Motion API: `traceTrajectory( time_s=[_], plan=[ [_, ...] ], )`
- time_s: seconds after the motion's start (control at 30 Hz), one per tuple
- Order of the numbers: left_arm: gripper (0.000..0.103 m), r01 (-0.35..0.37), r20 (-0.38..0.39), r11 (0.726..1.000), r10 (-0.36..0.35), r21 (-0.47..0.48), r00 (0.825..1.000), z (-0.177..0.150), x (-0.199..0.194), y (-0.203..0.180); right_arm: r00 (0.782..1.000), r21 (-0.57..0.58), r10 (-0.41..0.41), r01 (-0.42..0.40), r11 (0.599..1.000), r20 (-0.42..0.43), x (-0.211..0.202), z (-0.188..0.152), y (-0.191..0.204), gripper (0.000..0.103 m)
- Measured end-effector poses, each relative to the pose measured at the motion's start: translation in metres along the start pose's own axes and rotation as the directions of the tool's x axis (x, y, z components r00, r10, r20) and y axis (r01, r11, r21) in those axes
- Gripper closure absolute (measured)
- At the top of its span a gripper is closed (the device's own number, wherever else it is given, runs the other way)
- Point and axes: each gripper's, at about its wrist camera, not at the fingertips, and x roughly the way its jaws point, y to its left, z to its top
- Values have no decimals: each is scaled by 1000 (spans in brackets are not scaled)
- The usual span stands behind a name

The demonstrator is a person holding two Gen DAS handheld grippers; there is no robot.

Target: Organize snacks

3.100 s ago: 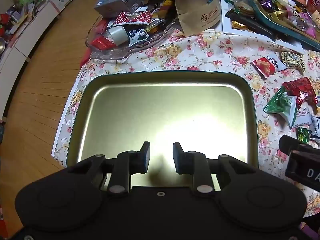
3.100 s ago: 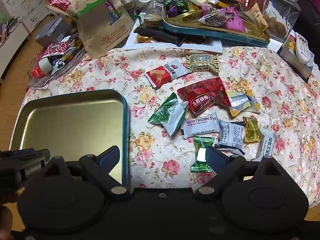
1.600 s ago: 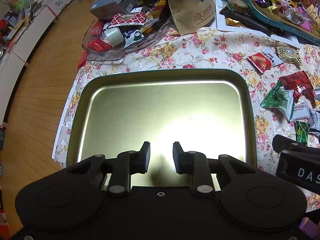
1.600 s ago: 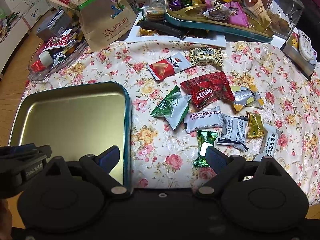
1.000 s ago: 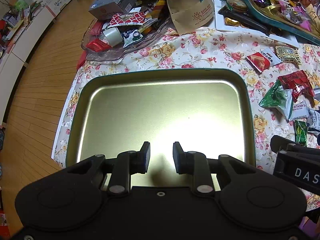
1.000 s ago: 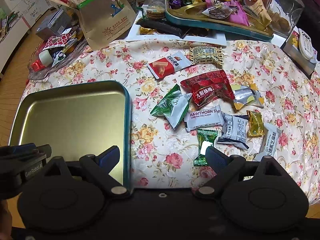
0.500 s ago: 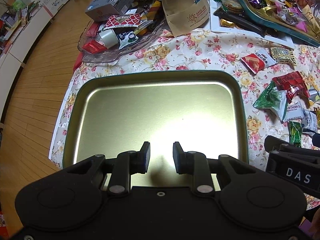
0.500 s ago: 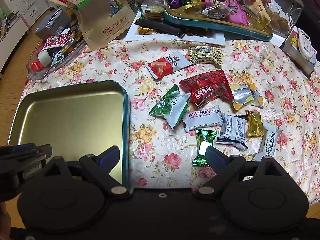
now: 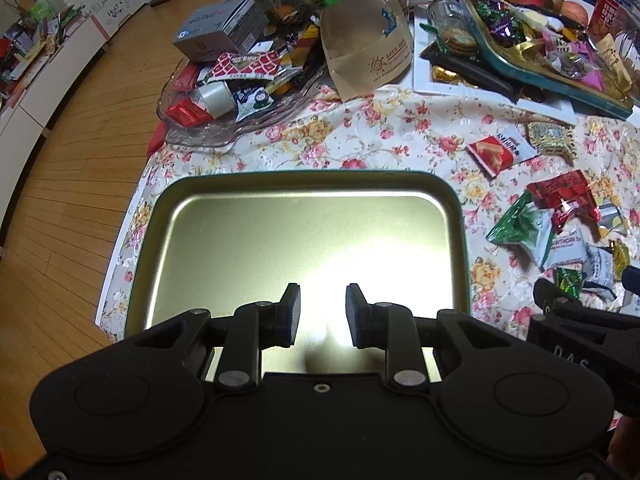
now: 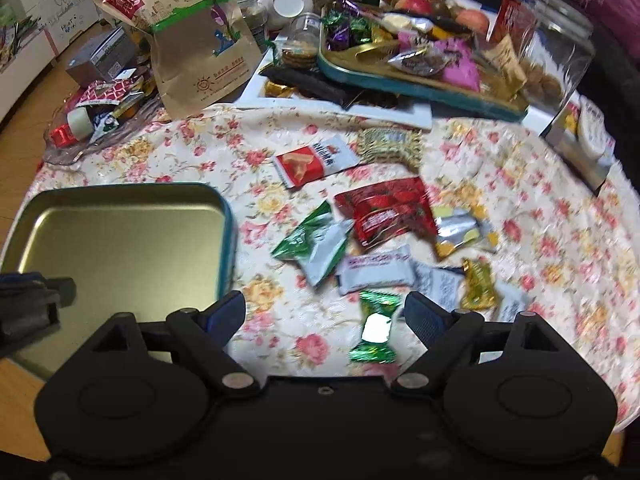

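Both grippers have drifted forward. From the left view, the left gripper (image 9: 319, 311) hangs narrowly parted, holding nothing, above the bare tray (image 9: 304, 178). From the right, the right gripper (image 10: 325, 312) is spread wide over the green candy (image 10: 375, 328); pinching it comes next, I'd say.

The desk (image 10: 560, 248) wears a floral tablecloth (image 10: 248, 152). On the cloth lie a gold metal tray (image 9: 304, 184) with a teal rim at the near left and, to its right, loose wrapped snacks: a green candy (image 10: 376, 328), a green-and-white packet (image 10: 316, 244), a red packet (image 10: 384, 210), a white bar (image 10: 376, 274) and a gold candy (image 10: 478, 286). Farther back sit a glass dish (image 9: 208, 136) of packets, a brown paper bag (image 10: 200, 68) and a white board (image 10: 344, 110) carrying a teal tray (image 10: 400, 80) of sweets.
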Motion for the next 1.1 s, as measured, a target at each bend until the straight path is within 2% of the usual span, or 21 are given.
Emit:
traceTrajectory(
  time_s=[0.13, 0.3, 0.43, 0.6, 0.73, 0.87, 1.03, 1.1],
  plan=[
    [68, 13, 18, 1000, -13, -1, 1000, 5, -8, -7, 999, -30, -35, 34, 999, -32, 6, -1, -14, 12],
    [68, 22, 46, 1000, -23, 10, 999, 11, -18, -23, 993, 68, -116, 115, 991, 1, 8, -7, -45, 13],
    [68, 31, 61, 999, -33, 29, 998, 15, -25, -39, 974, 175, -221, 208, 962, 58, 4, -8, -79, 15],
    [68, 46, 73, 997, -50, 55, 996, 19, -32, -62, 947, 266, -308, 274, 924, 96, -3, -5, -125, 17],
    [68, 55, 76, 995, -62, 87, 995, 19, -35, -81, 943, 369, -322, 273, 889, 79, -6, -8, -169, 17],
    [68, 65, 57, 991, -72, 121, 996, 19, -34, -102, 944, 401, -328, 286, 870, 38, 1, -15, -199, 18],
    [68, 74, 50, 986, -82, 148, 995, 18, -36, -119, 955, 391, -296, 269, 880, 10, 13, -31, -216, 20],
    [68, 75, 46, 985, -83, 157, 995, 18, -35, -125, 965, 381, -263, 239, 893, 11, 14, -36, -216, 26]
  ],
)
